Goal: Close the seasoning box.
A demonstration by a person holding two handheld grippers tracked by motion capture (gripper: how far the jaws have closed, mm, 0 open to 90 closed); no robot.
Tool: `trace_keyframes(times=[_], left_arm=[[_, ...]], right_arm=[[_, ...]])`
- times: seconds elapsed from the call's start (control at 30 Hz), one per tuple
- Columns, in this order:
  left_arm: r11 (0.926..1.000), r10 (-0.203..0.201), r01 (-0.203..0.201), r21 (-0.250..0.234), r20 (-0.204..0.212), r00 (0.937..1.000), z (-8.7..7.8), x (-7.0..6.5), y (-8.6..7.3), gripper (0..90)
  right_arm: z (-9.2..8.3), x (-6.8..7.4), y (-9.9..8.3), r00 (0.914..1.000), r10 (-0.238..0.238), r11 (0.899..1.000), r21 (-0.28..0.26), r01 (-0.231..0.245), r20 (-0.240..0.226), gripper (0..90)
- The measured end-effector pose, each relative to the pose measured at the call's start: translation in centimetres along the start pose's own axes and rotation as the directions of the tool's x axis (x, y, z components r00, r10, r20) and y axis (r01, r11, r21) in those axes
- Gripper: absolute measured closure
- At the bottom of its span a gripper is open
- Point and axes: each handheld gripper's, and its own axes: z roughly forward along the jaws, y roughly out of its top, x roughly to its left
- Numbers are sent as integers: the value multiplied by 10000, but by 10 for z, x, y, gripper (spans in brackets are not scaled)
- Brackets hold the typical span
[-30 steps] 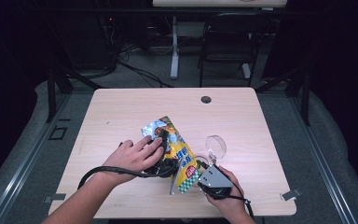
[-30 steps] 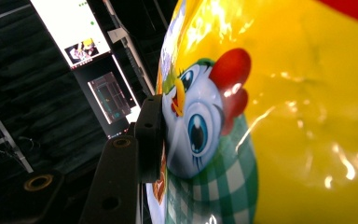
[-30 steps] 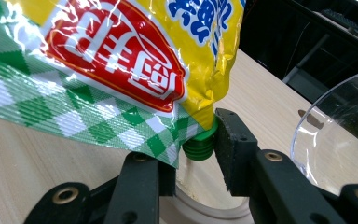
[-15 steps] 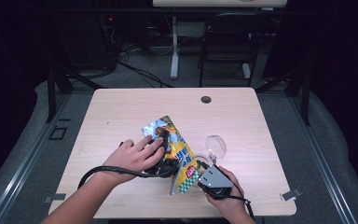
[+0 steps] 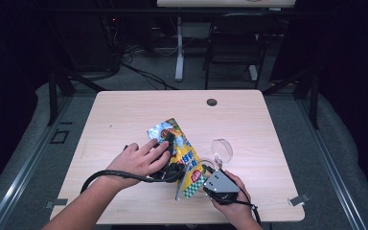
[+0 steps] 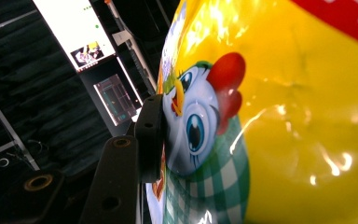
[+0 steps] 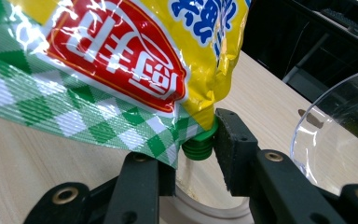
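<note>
Both my grippers hold the yellow pouch point(image 5: 184, 155).
My left gripper point(image 6: 161, 135) clamps its body; my right gripper point(image 7: 198, 149) pinches the green cap point(image 7: 198, 145).

Wood table point(image 5: 124, 115) w/ pouch point(image 5: 184, 155), bowl point(image 5: 223, 149)

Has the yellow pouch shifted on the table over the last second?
No. The yellow pouch lies at the same spot relative to the table's grommet hole in the high view.

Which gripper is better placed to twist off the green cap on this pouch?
Right. The right gripper already has its jaws around the green cap at the corner of the yellow pouch. The left gripper presses against the pouch body, so it probably suits steadying.
</note>
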Motion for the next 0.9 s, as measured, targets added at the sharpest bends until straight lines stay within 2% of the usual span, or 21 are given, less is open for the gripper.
trace_keyframes(times=[0.23, 0.27, 0.3, 0.33, 0.6, 0.7, 0.73, 0.9], left_arm=[[10000, 2, -2, 2, 39, 10000, 0, 0, 0, 628], [9999, 123, -123, -27, -60, 9999, 0, 1, 1, 628], [10000, 29, -29, -5, 24, 10000, 0, 0, 0, 628], [9999, 116, -116, -26, -79, 9999, 0, 1, 1, 629], [10000, 78, -78, 0, -55, 10000, 0, 1, 1, 629], [9987, 510, -509, 38, -332, 9981, -2, 4, 2, 629], [9999, 149, -149, 40, -104, 9998, -1, 2, 2, 629], [9997, 218, -216, 88, -138, 9997, -2, 2, 2, 630]], right_arm=[[0, 0, 0, 10000, -15, 10000, 4, 15, 20, 703], [0, 0, 0, 10000, -15, 10000, 4, 15, 20, 703], [0, 0, 0, 10000, -22, 10000, 10, 22, 26, 702], [0, 0, 0, 10000, -18, 10000, 2, 18, 26, 702], [0, 0, 0, 10000, -31, 10000, 8, 31, 39, 702], [0, 0, 0, 10000, -32, 10000, 4, 32, 51, 702], [0, 0, 0, 10000, -35, 10000, -3, 35, 53, 702], [0, 0, 0, 10000, -43, 10000, 7, 43, 42, 702]])
